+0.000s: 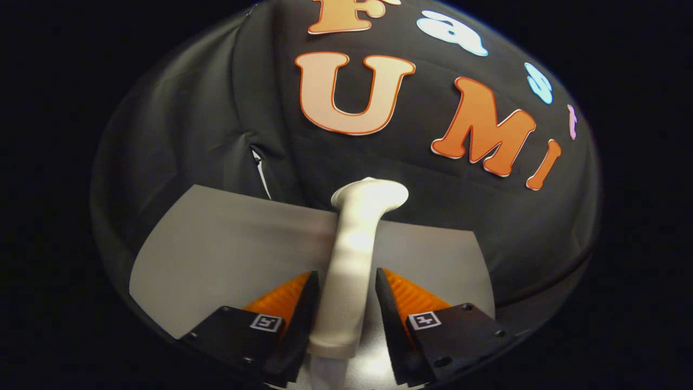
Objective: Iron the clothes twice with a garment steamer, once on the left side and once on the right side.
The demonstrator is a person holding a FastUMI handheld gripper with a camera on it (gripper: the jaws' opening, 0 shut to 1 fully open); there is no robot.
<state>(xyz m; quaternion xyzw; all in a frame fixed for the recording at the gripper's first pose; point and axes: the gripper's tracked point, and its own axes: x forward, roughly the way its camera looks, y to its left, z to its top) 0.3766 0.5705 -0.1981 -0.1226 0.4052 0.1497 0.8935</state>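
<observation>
While the gripper (pixel 346 284) points toward the far wall of the booth, its two fingers (pixel 303 314) stand on either side of a white garment steamer (pixel 352 260). The steamer's long handle runs from the near side, between the fingers, up and away to a wider, bent head at the far end. That head rises past the table's far edge and sits against the black cloth wall (pixel 178 124).

Jaw state: narrowed around the handle. The left finger's inner face lies against the handle's left side. The right finger's inner face is very near the handle's right side; a thin gap may remain along part of it, and I cannot tell for certain whether contact is made there. So a firm pinch is not confirmed.

Steamer position: centred between the fingers, roughly upright along the gripper's forward line, leaning slightly to the right at the head. Its near end stops just above a pale patch at the base of the fingers; what that patch is cannot be made out.

Below and behind the steamer lies a flat grey table surface (pixel 216 249), reaching left and right of the fingers. On the wall, left of the steamer head, a fold in the cloth shows a thin white sliver (pixel 261 172).
</observation>
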